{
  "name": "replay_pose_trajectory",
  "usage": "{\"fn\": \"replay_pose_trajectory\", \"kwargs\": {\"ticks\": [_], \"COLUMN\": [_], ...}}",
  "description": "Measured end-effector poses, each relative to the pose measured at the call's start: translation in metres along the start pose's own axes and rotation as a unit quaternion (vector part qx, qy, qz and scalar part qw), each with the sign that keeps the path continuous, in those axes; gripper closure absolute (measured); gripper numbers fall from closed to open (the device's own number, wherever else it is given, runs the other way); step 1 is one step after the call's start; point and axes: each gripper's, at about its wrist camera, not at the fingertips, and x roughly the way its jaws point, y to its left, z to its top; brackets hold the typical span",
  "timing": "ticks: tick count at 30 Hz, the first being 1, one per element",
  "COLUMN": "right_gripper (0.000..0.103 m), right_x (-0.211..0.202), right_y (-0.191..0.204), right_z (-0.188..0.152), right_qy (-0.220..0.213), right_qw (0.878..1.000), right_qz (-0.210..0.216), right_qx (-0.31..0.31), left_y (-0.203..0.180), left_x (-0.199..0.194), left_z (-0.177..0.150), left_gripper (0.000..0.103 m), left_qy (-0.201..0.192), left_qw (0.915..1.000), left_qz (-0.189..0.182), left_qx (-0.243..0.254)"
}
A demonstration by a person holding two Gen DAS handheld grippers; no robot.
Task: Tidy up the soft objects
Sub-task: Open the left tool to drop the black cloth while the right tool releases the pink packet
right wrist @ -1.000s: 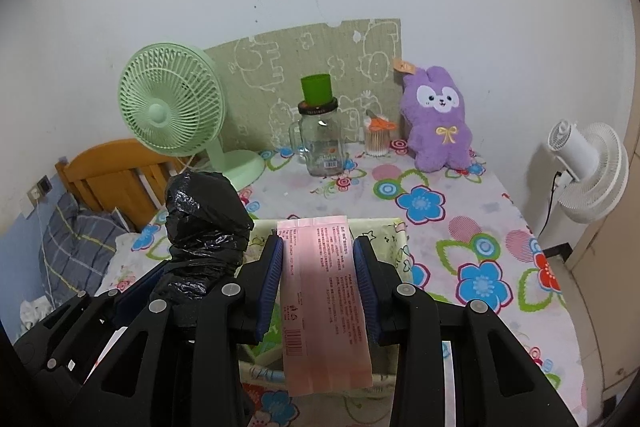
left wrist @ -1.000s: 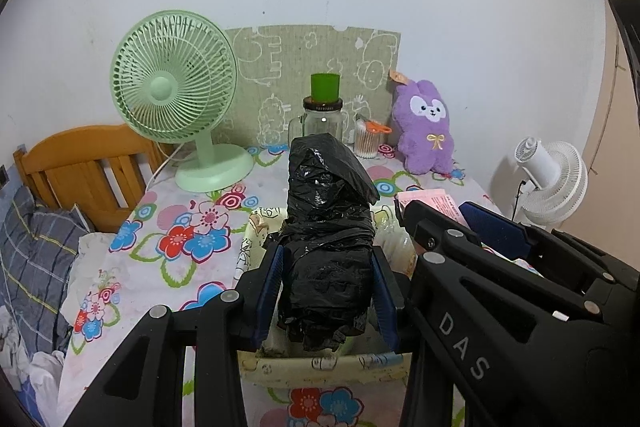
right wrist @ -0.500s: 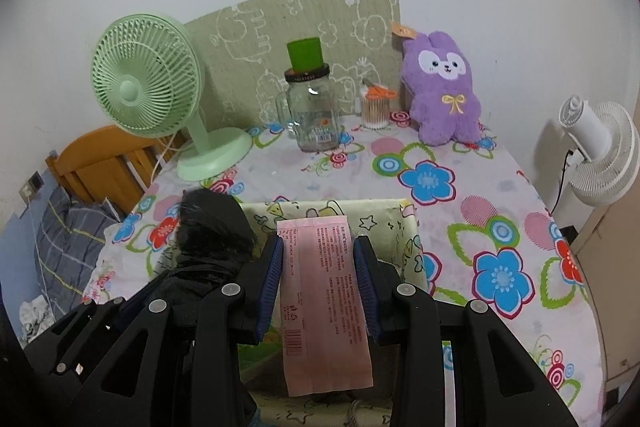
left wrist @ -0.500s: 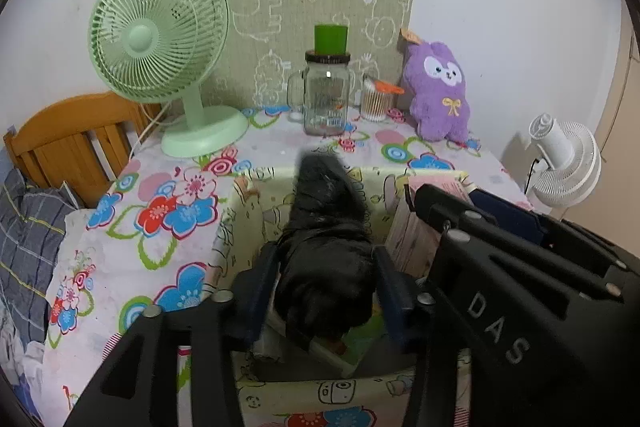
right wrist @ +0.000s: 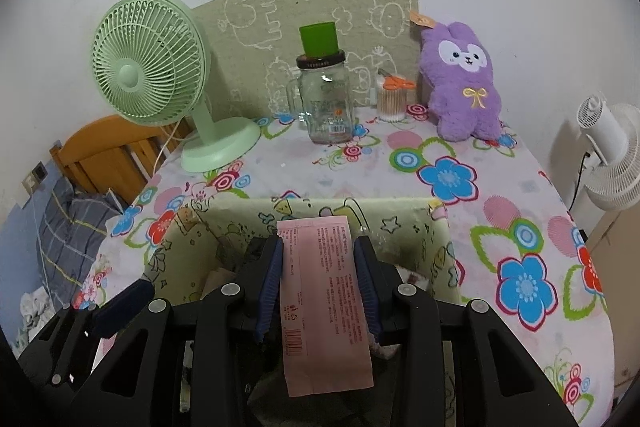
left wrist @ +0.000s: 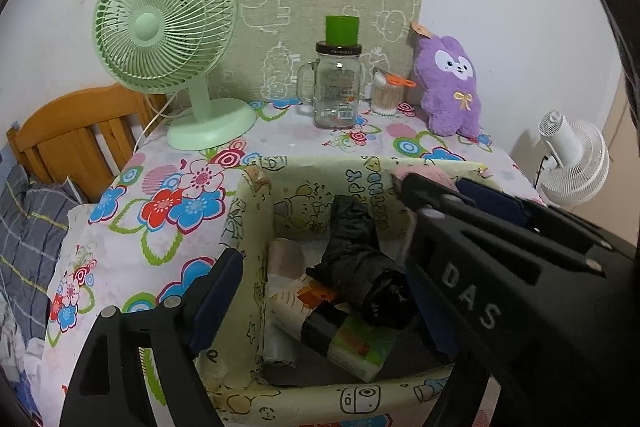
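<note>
A cloth storage box (left wrist: 256,195) with cartoon prints stands on the flowered tablecloth. A black plastic bag bundle (left wrist: 360,267) lies inside it on a printed tissue pack (left wrist: 344,331), beside a white roll (left wrist: 284,259). My left gripper (left wrist: 320,303) hangs over the box with its jaws opening. The bundle lies between the fingers, but the pads do not press on it. My right gripper (right wrist: 319,255) is shut on a flat pink packet (right wrist: 320,299) above the right half of the box (right wrist: 400,211). A purple plush toy (right wrist: 464,83) sits at the back right.
At the back stand a green desk fan (left wrist: 164,27), a glass jar (left wrist: 338,87) with a green cap, and a cup of cotton swabs (left wrist: 386,95). A wooden bed head (left wrist: 76,135) is at the left, and a white fan (left wrist: 572,163) stands off the right edge.
The left jaws have spread and the black bundle has dropped from them into the box. Both grippers have come down closer to the box. The pink packet stays gripped.
</note>
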Motion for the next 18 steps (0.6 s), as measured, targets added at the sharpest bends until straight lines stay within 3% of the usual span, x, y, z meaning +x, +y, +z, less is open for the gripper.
{"fn": "replay_pose_trajectory", "kwargs": {"ticks": [6,10,18], "right_gripper": [0.060,0.023,0.014], "right_x": [0.002,-0.001,-0.016], "right_y": [-0.002,-0.006,-0.003], "right_z": [0.000,-0.003,-0.007], "right_qy": [0.008,0.001,0.003], "right_qw": [1.000,1.000,1.000], "right_qz": [0.005,-0.001,-0.009], "right_qx": [0.003,0.007,-0.014], "left_y": [0.000,-0.001,-0.002], "left_x": [0.001,0.001,-0.006], "left_z": [0.000,0.000,0.000], "left_gripper": [0.017,0.015,0.008], "left_qy": [0.000,0.002,0.008], "left_qw": [1.0000,1.0000,0.9999], "left_qz": [0.008,0.004,0.001], "left_qx": [0.002,0.002,-0.006]}}
